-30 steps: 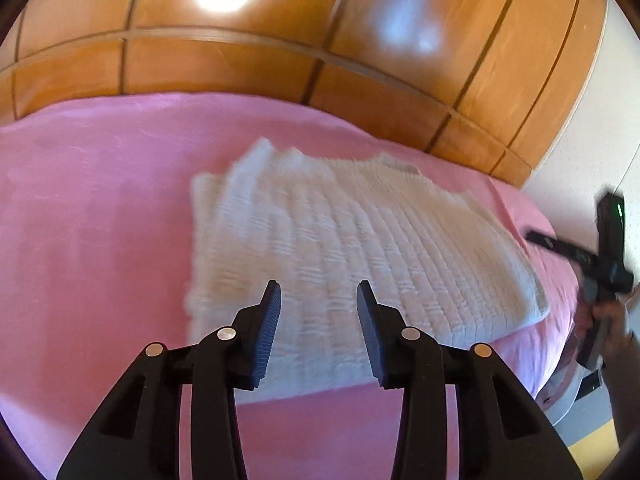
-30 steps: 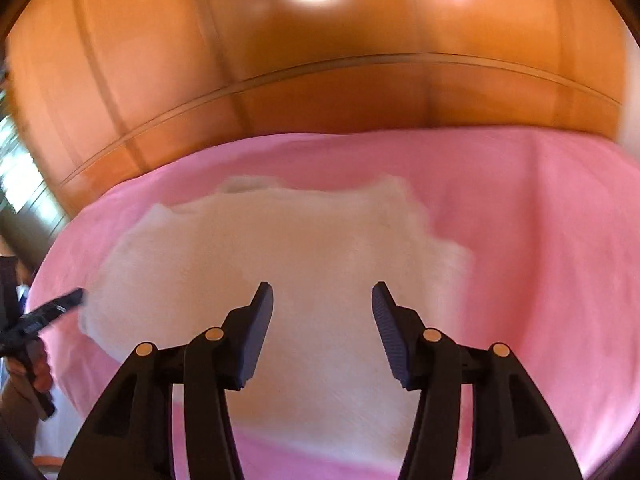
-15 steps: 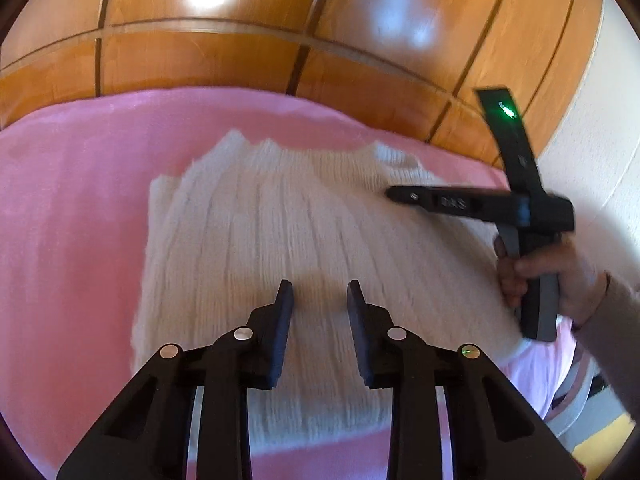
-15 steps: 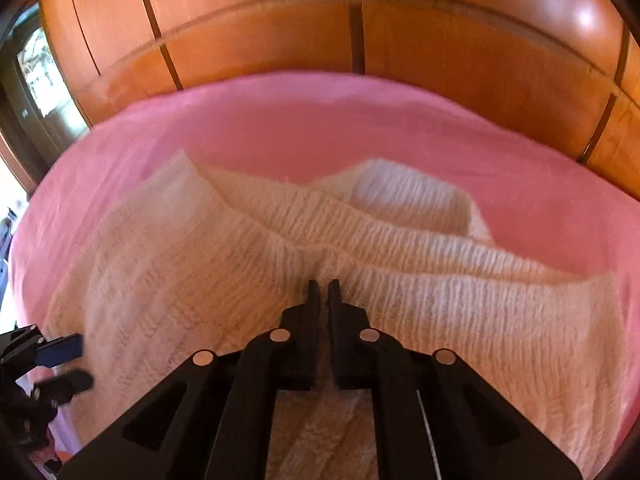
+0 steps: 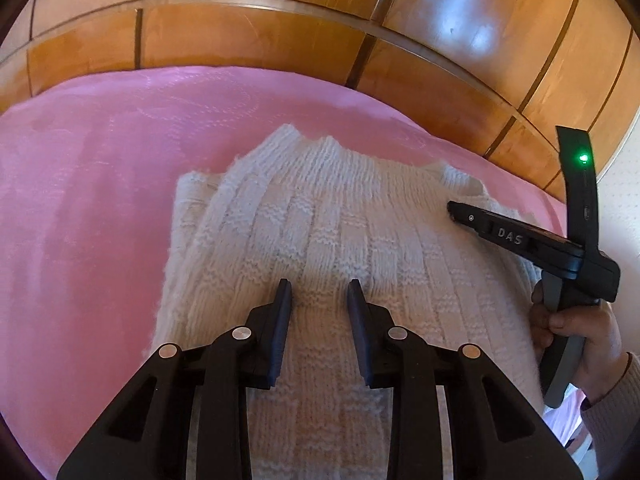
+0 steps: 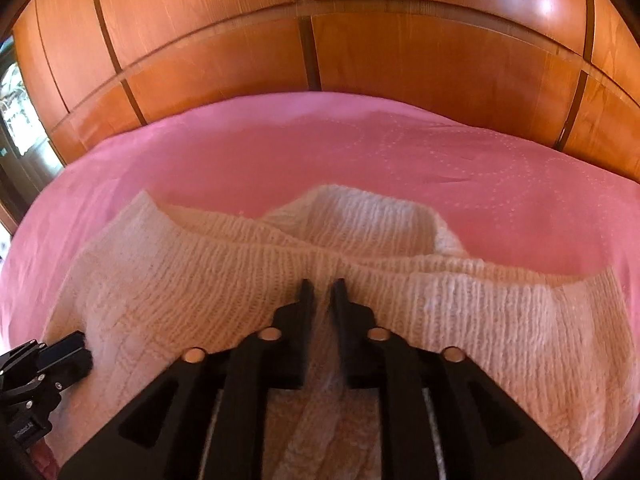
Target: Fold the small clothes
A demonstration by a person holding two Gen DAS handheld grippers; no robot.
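A cream knitted sweater (image 5: 340, 248) lies on the pink bedspread (image 5: 80, 200). My left gripper (image 5: 320, 294) stands on the sweater's middle, jaws partly open with a hump of knit between them. My right gripper (image 6: 321, 292) is closed on a fold of the sweater (image 6: 200, 280), which it holds raised so that an edge runs across the view. The right gripper's body also shows in the left wrist view (image 5: 520, 240) at the sweater's right side. The left gripper shows in the right wrist view (image 6: 44, 364) at the lower left.
A polished wooden headboard (image 5: 280, 32) rises behind the bed and also shows in the right wrist view (image 6: 320, 40). A white wall (image 5: 624, 200) is at far right. A window (image 6: 16, 108) is at the far left.
The right gripper moved onto the sweater, shut on a fold and lifted it. The left gripper narrowed its jaws and pressed down onto the sweater's middle.
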